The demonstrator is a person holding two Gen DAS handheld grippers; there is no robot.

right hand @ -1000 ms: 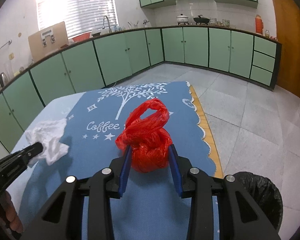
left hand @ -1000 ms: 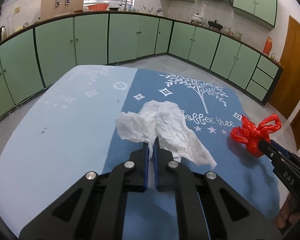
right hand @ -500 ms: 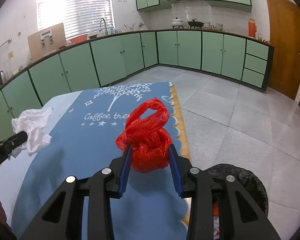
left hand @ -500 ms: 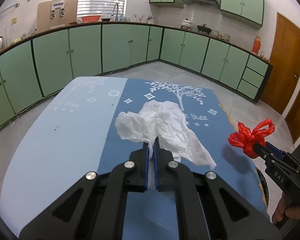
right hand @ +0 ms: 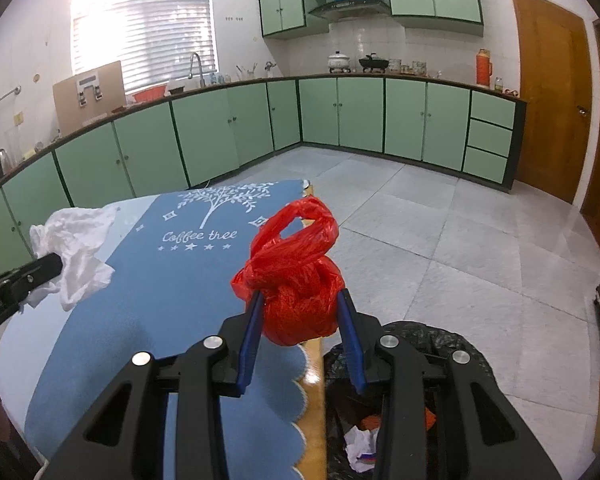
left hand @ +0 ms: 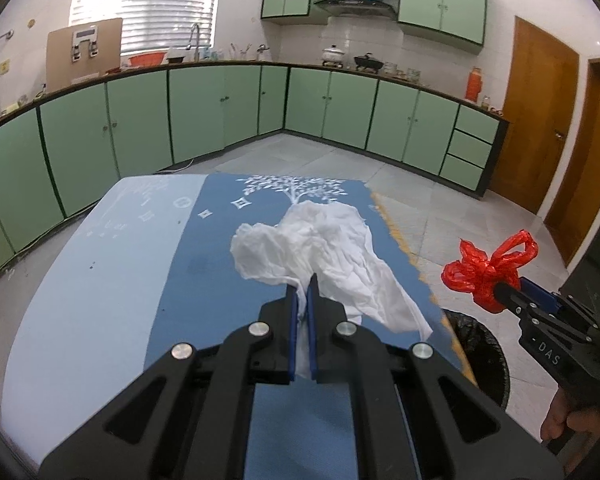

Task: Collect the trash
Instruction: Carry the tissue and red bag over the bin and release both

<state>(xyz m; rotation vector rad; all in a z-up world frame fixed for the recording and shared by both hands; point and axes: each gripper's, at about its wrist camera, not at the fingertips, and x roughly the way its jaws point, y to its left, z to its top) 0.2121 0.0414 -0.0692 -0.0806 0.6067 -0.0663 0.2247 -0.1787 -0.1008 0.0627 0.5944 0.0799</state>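
Both grippers have swung toward the worktop's (right hand: 100, 344) right edge since a second ago, and the black-lined trash bin (right hand: 432, 340), earlier just a sliver at the frame corner, now sits directly below the right gripper (right hand: 300, 304). Right gripper is clamped on a knotted red plastic bag (right hand: 296, 280), pads squeezing the bulging body, loop handles free above. Left gripper (left hand: 303, 300) is pinched fully shut on a crumpled white tissue (left hand: 320, 248), which hangs over the blue "Coffee tree" tablecloth (left hand: 204, 280). Bag hangs past the worktop edge, over the bin mouth; tissue trails, still above the cloth. Likely reason for carrying both at once: one trip, two drops. Bin already holds scraps.
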